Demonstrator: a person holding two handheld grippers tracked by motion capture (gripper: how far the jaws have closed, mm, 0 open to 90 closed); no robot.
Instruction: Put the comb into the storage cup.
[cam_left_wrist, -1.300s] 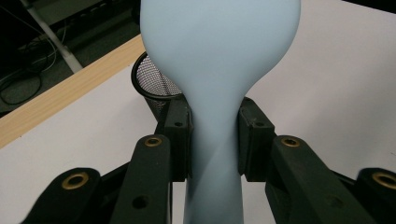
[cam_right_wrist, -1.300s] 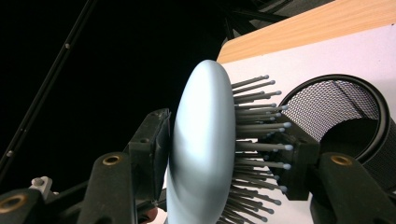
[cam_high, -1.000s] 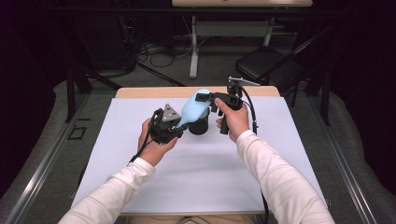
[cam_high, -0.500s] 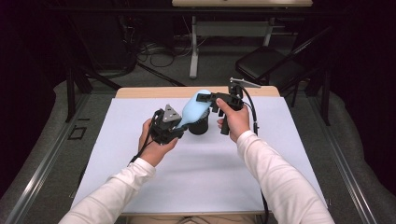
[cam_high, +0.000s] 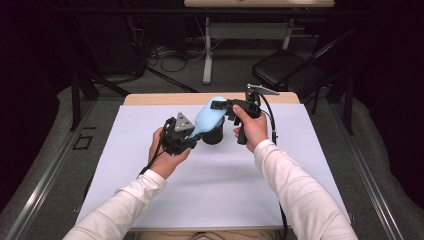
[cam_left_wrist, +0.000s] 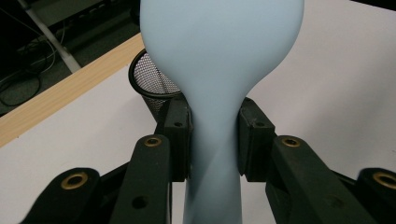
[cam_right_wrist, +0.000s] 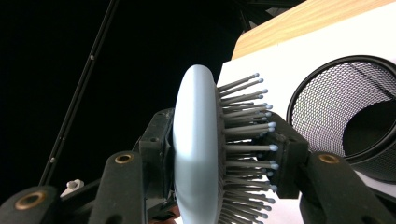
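A light blue hairbrush is held in the air between both grippers, just above a black mesh cup on the table. My left gripper is shut on the brush's narrow handle, a pad on each side. My right gripper is shut on the brush head, one pad against its smooth back and the other against the bristle tips; its jaws have just been closing on the head. The mesh cup lies open-mouthed behind the brush, and its rim also shows in the left gripper view.
A white sheet covers the table, with a strip of bare wood at the far edge. Beyond the table are a dark chair, a table leg and loose cables on the floor.
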